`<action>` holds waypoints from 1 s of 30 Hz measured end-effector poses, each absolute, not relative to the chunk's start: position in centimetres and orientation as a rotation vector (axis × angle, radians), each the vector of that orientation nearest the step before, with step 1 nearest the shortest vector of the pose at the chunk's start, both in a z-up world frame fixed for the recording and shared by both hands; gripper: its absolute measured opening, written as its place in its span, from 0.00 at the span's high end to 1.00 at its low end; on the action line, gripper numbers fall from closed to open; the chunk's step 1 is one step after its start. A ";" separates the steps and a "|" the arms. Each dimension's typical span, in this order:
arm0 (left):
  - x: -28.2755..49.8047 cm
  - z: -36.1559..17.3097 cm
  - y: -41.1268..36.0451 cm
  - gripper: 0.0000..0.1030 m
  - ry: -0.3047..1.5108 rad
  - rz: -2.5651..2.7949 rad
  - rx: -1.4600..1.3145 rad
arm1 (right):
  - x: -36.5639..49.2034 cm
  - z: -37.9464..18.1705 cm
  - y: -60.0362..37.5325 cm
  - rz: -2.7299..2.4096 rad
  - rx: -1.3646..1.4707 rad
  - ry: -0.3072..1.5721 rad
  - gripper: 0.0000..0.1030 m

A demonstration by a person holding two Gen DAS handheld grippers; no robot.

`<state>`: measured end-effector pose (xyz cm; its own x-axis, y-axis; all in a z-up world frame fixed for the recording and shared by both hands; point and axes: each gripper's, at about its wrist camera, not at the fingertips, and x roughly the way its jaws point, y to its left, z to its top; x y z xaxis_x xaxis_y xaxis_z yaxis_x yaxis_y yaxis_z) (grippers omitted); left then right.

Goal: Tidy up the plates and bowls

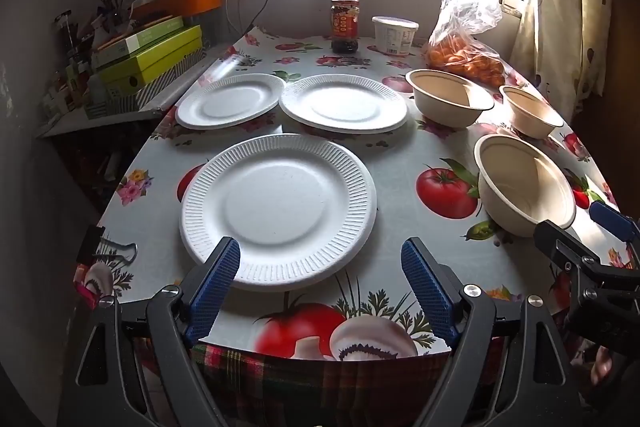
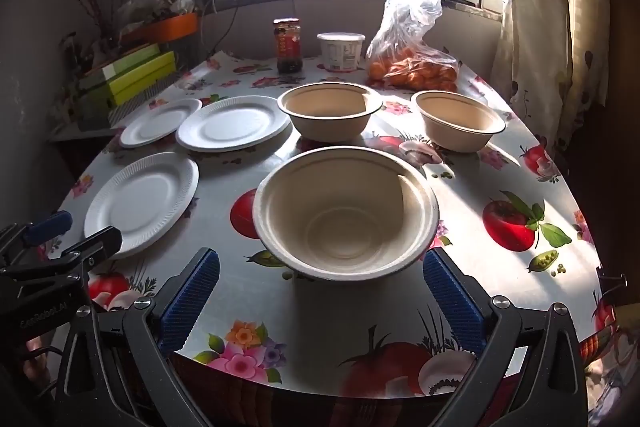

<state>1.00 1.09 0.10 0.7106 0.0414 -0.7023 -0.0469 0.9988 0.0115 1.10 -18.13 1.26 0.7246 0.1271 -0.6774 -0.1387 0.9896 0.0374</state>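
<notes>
Nothing stacked yet — three plates and three bowls lie singly on the bench.

Both tools gape, gripping nothing: the left tool [image 1: 320,259] straddles the near plate [image 1: 279,211], the right tool [image 2: 322,269] faces the near bowl [image 2: 346,213]. Beyond the near plate lie the middle plate [image 1: 344,103] and left plate [image 1: 230,100], overlapping slightly; to its right the far bowls [image 1: 448,98] [image 1: 530,111]. Farther off a sauce jar [image 1: 345,25], white tub [image 1: 394,35] and bag of oranges [image 1: 466,57] — clear of the work.
</notes>
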 end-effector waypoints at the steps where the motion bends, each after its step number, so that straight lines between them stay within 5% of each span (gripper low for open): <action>1: 1.1 0.0 1.2 0.19 0.780 0.046 -0.009 | 1.2 1.1 -18.1 0.148 -0.015 0.748 0.00; 30: 1.2 0.1 1.1 0.19 0.776 0.052 0.001 | 1.4 1.0 -18.2 0.150 -0.013 0.760 0.00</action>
<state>1.16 1.10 0.12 0.7124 0.0473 -0.7002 -0.0467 0.9987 0.0199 1.42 -18.19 1.02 0.7149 0.1305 -0.6869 -0.1400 0.9893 0.0423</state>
